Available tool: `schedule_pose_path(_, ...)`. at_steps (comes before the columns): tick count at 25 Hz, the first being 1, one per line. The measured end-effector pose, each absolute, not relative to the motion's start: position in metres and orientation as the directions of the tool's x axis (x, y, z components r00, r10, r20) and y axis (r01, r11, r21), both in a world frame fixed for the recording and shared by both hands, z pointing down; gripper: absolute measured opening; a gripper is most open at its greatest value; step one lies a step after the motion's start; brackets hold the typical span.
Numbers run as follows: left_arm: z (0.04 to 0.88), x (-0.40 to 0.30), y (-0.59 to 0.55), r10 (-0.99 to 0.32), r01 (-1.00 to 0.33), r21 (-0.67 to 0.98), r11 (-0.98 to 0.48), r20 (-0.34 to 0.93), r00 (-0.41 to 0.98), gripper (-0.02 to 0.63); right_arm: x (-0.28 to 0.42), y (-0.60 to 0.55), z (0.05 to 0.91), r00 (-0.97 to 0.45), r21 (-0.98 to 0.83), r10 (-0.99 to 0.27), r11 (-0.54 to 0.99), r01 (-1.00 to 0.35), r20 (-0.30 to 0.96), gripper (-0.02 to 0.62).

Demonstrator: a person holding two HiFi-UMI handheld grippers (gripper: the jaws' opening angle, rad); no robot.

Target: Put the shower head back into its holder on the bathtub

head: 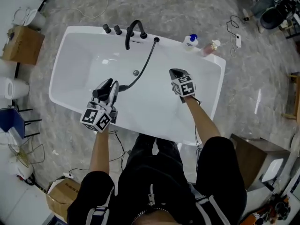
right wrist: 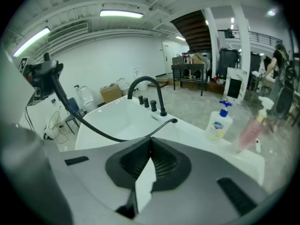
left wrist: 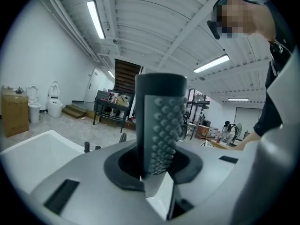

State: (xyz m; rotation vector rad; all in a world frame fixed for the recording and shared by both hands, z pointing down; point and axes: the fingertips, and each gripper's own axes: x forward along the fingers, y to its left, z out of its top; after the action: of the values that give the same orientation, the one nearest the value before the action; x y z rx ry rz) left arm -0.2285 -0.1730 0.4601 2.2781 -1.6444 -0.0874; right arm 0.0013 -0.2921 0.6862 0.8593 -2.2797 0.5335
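Observation:
The black shower head [head: 102, 89] is held over the white bathtub [head: 70, 46], clamped in my left gripper [head: 107, 87]. In the left gripper view its nubbed face [left wrist: 164, 125] stands upright between the jaws of my left gripper [left wrist: 159, 170]. Its black hose [head: 146, 64] runs to the holder [head: 156, 40] on the far rim, beside the black faucet [head: 133, 29]. My right gripper [head: 176, 72] hovers over the tub's right half, shut and empty. The right gripper view shows that gripper [right wrist: 150, 149] facing the faucet [right wrist: 146, 86] and the holder [right wrist: 174, 121].
A white soap bottle [head: 191, 41] and a pink bottle [head: 211, 47] stand on the tub's far right corner. The drain [head: 136, 72] lies mid-tub. A cardboard box [head: 22, 43] sits at the left and a brown box [head: 255, 158] at the right.

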Motion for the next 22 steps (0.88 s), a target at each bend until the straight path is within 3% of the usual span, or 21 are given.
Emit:
schedule_pose_path(9,0.421,-0.199,-0.188,-0.911,-0.904,0.224,-0.365,0.113,0.396,0.112,0.077,-0.196,0.656,-0.576,-0.207,-0.467,0.628,-0.750,0.671,0.009)
schedule_pose_path(22,0.399,-0.157,-0.211,-0.884,-0.887,0.152,-0.436,0.112,0.454,0.112,0.116,-0.133,0.632,-0.575,-0.245,-0.527,0.567,-0.787,0.626,0.009)
